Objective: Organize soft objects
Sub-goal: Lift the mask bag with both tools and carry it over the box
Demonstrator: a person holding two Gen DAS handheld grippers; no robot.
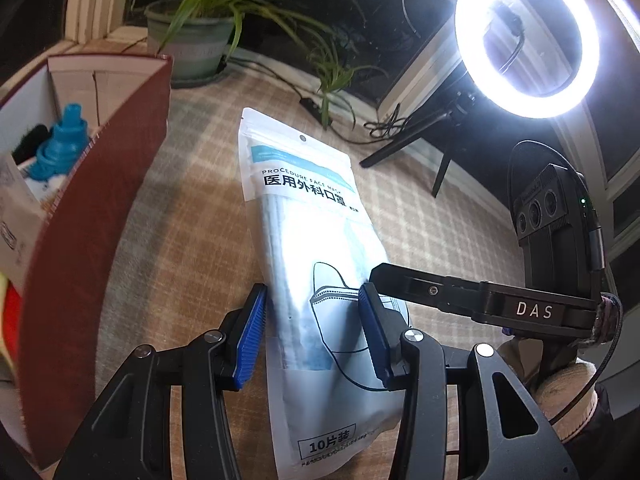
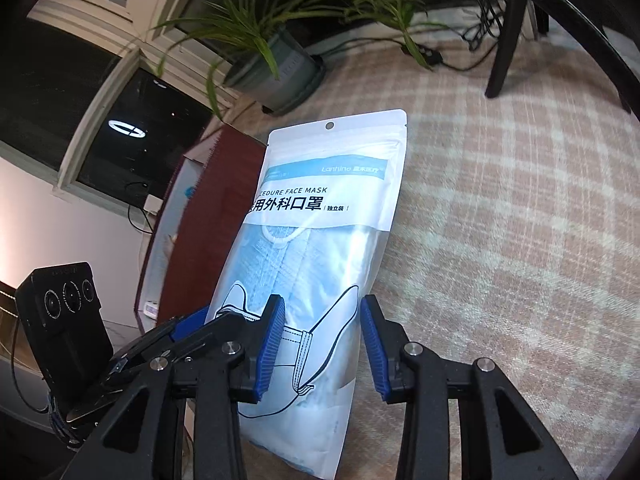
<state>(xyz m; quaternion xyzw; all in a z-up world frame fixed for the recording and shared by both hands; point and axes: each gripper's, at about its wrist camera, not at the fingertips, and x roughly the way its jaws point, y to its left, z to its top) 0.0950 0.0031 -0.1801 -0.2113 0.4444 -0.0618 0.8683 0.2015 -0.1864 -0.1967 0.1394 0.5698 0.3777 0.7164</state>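
I see both the left gripper (image 1: pixel 312 332) and right gripper (image 2: pixel 323 346) spread wide around the mask pack (image 1: pixel 316 280), gripping nothing. The pack lies on the checked cloth (image 1: pixel 192 208); a red box (image 1: pixel 92 216) stands at nine o'clock, a ring light (image 1: pixel 528 36) at one.

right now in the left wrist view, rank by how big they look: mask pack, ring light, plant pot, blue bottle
1. mask pack, though it is nearest the camera, which inflates it
2. ring light
3. plant pot
4. blue bottle, partly hidden in the red box
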